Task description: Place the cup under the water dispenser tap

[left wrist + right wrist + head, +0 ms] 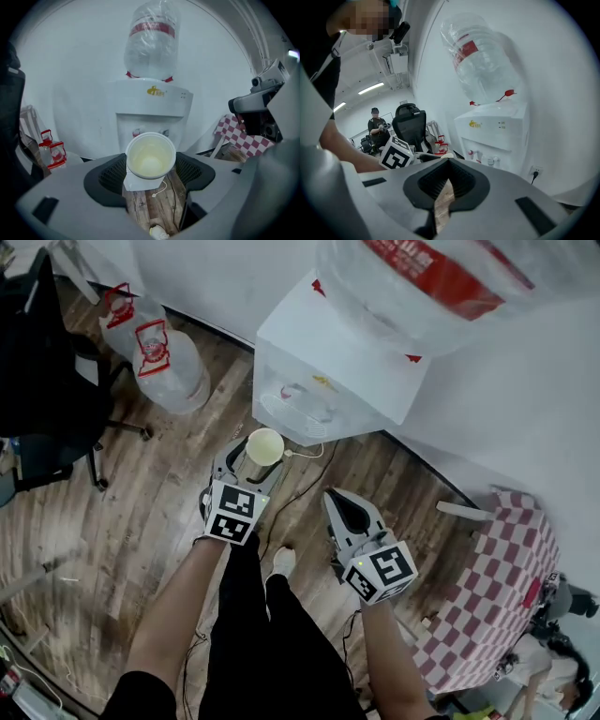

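Pale yellow cup (pixel 264 446), empty and upright, sits clamped in the left gripper (pixel 248 465), short of the water dispenser (pixel 328 362); both arms stretch forward. Left gripper view: pads press its sides. Right gripper view: right gripper (pixel 448 163) closed, empty, angled downward.

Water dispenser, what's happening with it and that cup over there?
A person stands facing the water dispenser with a gripper in each hand. The left gripper is closed on an empty pale cup, held upright above the wooden floor and pointed at the dispenser's taps. The cup is not yet under a tap. The right gripper is beside it with its jaws together, holding nothing.
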